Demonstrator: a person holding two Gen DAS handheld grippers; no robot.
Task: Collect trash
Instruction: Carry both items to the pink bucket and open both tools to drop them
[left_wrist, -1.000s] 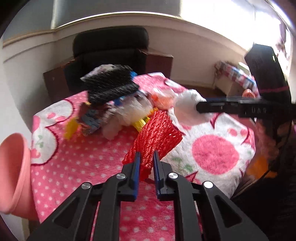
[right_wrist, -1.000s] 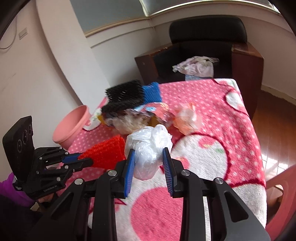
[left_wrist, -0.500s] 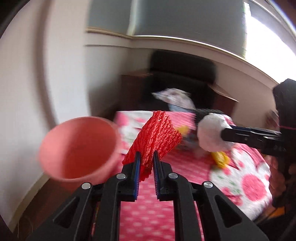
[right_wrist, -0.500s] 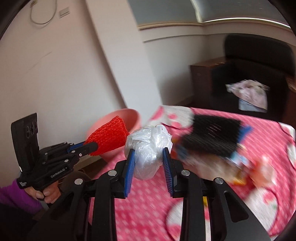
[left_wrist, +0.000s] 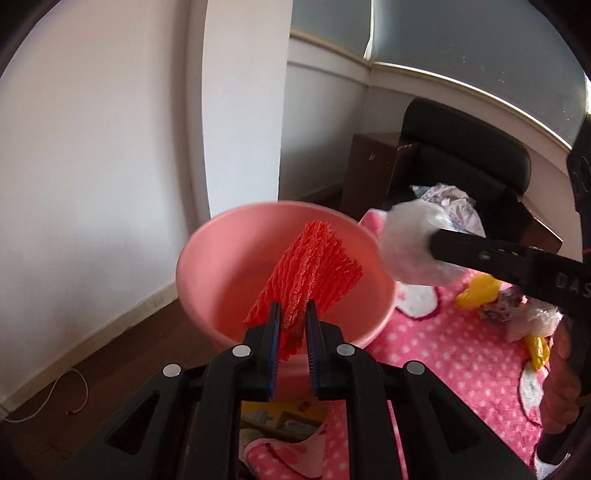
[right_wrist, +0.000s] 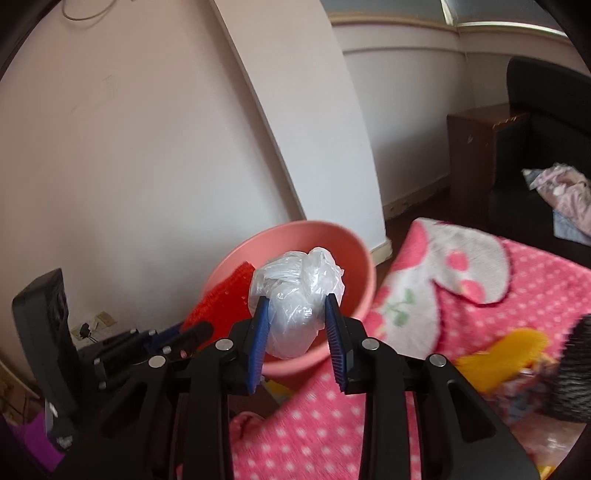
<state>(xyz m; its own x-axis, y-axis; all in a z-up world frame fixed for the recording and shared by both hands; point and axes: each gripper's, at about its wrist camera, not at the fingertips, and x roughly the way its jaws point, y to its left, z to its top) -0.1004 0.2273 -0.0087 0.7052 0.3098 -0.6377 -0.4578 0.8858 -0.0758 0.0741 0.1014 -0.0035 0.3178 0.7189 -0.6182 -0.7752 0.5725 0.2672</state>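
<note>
Whereas a second earlier both grippers worked over the table, the left gripper, clamped on the red foam net, and the right gripper, gripping the plastic bag wad, had swung above the pink basin.

We cannot see the lower end of the red foam net: it sits between the 2 fingers of the left gripper. The right gripper hides the far floor of the pink basin behind its white plastic bag. Right of that gripper, the yellow scrap and dark mesh blur, cut off by the edge.
</note>
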